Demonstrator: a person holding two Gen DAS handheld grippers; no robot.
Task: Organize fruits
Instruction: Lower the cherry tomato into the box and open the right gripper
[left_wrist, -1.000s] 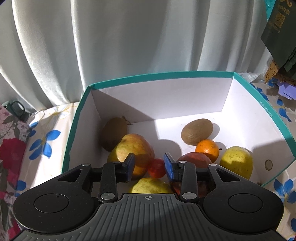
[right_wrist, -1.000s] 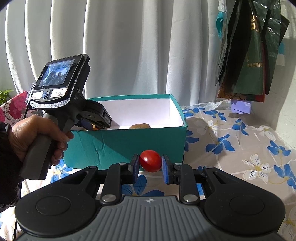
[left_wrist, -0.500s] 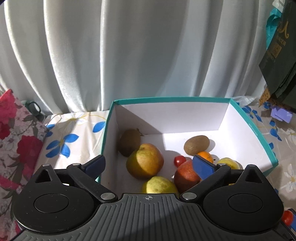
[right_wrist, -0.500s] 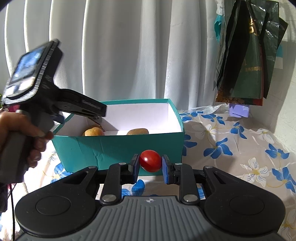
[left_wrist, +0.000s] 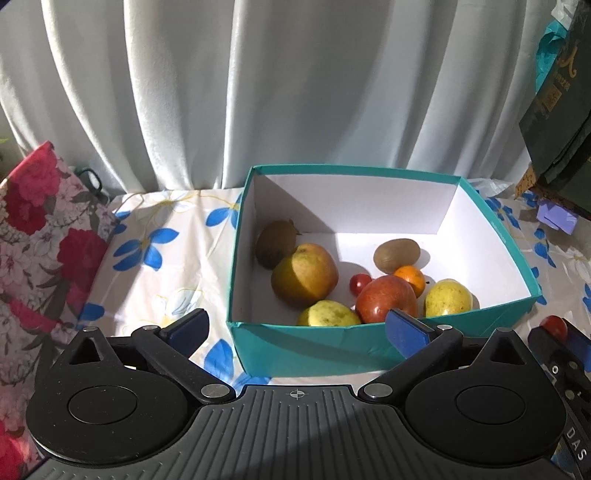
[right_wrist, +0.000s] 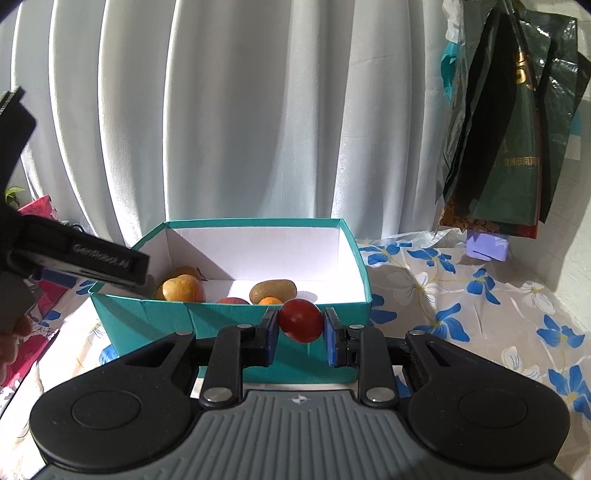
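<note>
Right tool (right_wrist: 300, 328) grips a cherry tomato (right_wrist: 300, 320) — left tool (left_wrist: 295, 328) gapes empty.

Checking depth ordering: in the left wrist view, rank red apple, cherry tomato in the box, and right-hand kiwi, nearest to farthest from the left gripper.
1. Red apple, by the box's near wall, right of centre.
2. Cherry tomato, mid-box, just behind the apple's left edge.
3. Right-hand kiwi, farther back, towards the far wall.

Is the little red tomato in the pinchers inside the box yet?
Not yet. The right gripper grips the cherry tomato in front of the teal box, outside its near wall.
</note>
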